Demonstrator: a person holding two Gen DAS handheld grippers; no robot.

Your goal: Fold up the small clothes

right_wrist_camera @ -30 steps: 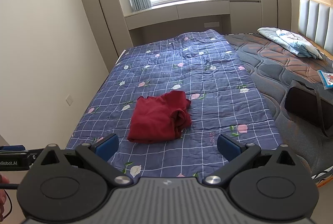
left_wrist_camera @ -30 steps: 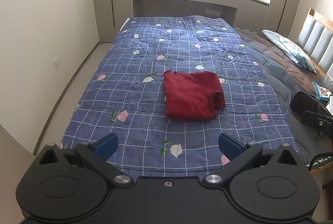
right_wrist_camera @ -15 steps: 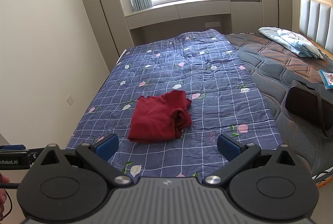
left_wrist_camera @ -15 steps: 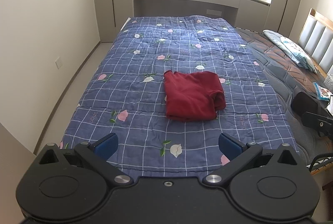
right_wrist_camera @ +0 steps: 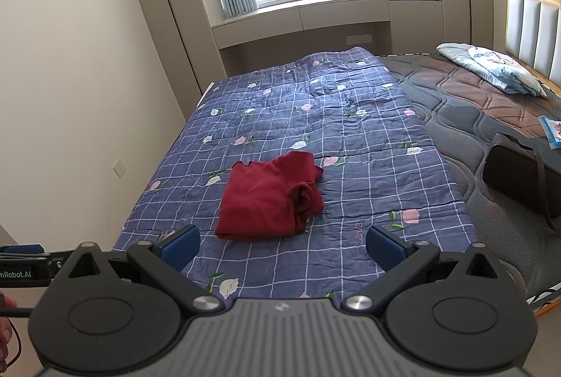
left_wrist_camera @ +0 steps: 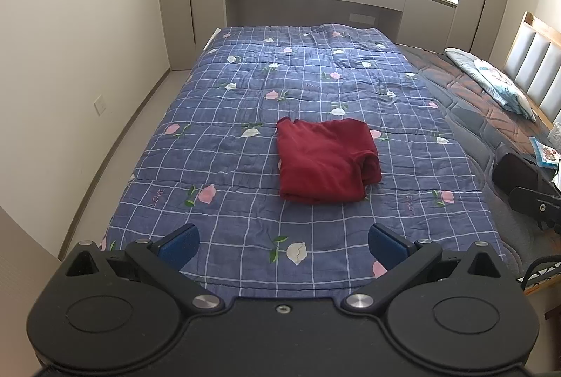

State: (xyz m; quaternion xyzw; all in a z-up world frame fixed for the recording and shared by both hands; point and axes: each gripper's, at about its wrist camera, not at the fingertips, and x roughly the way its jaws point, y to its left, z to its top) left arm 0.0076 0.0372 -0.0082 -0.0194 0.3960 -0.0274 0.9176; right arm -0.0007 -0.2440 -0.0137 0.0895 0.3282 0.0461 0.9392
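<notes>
A dark red garment [left_wrist_camera: 324,161] lies folded into a rough square in the middle of the blue checked quilt [left_wrist_camera: 224,159], with a bunched sleeve at its right edge. My left gripper [left_wrist_camera: 283,245] hangs open above the bed's near edge, well short of the garment, nothing between its blue pads. In the right wrist view the same red garment [right_wrist_camera: 270,198] sits just beyond my right gripper [right_wrist_camera: 282,245], which is open and empty too. The left gripper's side [right_wrist_camera: 24,266] shows at the far left of that view.
Right of the quilt lies a bare brown quilted mattress [right_wrist_camera: 491,103] with a folded pillow [right_wrist_camera: 491,68], a dark bag [right_wrist_camera: 519,177] and a small packet [right_wrist_camera: 552,129]. A wall [left_wrist_camera: 70,61] and a strip of floor run along the bed's left side. A padded headboard [right_wrist_camera: 536,22] stands at the right.
Both views have drifted slightly; the right wrist view tilts up a little toward the window. The garment has not moved and both grippers stay open.
</notes>
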